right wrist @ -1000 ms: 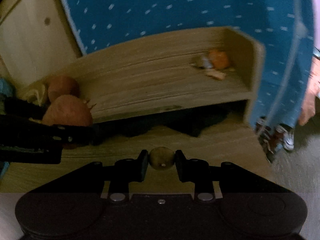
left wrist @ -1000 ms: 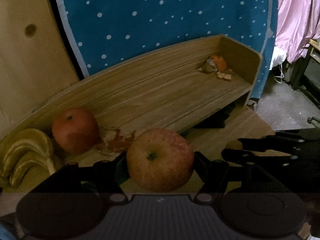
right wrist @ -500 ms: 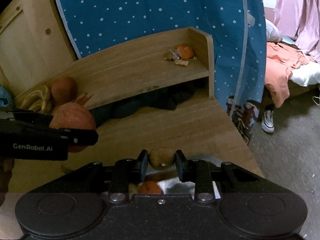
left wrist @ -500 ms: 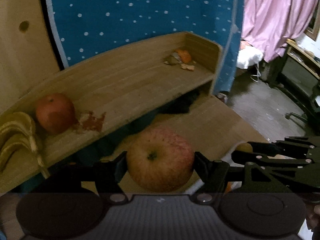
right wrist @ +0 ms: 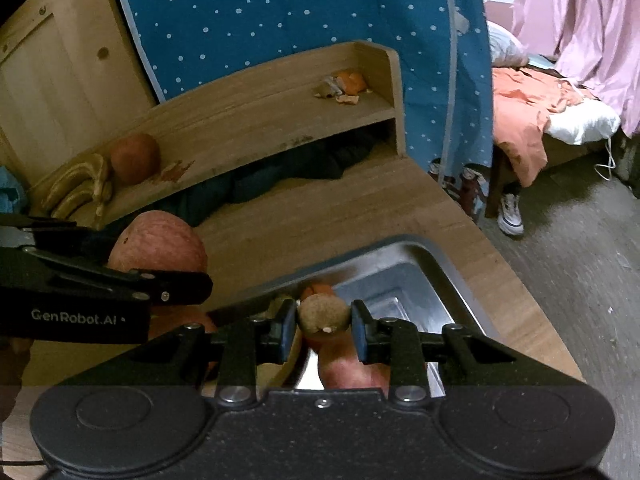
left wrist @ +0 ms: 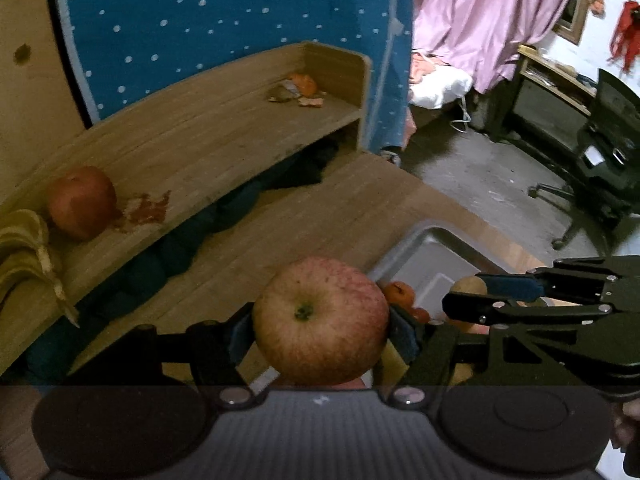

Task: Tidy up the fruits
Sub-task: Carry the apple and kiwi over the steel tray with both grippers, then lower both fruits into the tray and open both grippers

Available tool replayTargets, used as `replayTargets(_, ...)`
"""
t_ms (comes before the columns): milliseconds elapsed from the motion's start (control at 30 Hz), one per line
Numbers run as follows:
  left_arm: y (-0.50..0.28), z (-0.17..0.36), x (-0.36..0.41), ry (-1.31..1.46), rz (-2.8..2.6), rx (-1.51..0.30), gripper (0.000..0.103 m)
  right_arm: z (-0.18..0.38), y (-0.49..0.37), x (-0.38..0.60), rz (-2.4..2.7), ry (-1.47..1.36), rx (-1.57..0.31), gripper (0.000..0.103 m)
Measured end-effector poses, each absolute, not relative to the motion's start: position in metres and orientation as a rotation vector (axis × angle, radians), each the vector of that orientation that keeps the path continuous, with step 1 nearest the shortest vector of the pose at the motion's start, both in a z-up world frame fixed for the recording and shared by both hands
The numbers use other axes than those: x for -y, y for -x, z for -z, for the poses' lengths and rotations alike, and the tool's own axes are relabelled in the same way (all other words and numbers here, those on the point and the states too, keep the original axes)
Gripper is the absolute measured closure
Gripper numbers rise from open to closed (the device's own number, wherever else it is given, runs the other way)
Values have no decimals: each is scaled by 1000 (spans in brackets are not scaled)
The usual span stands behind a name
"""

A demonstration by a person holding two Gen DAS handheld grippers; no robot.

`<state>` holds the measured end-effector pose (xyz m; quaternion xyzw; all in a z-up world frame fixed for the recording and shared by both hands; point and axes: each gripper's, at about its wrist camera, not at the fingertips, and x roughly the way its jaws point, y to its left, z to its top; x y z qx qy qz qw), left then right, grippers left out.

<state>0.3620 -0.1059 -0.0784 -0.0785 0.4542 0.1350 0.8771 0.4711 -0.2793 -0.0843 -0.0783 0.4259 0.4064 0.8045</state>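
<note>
The left gripper (left wrist: 320,330) squeezes a big apple (left wrist: 321,320), hiding the fruit below. The right gripper (right wrist: 323,330) pinches a small brown fruit (right wrist: 323,315), low in the frame, over the metal tray (right wrist: 448,280).

"GenRobot.AI" on left hand-held gripper (right wrist: 176,276); trailing mark unclear.

The tray (right wrist: 448,268) is shiny, smooth metal. The bench (right wrist: 320,216) and the shelf (right wrist: 256,120) are matt wood with lines in it. The big apple (left wrist: 320,320) has smooth, speckled skin. The small brown fruit (right wrist: 323,314) looks rough and dull.
</note>
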Motion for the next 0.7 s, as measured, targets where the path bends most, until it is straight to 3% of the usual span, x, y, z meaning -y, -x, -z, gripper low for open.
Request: replayTargets(700, -299, 83, 125, 120, -178, -988, 30, 89, -408, 301, -798, 142, -937, 72)
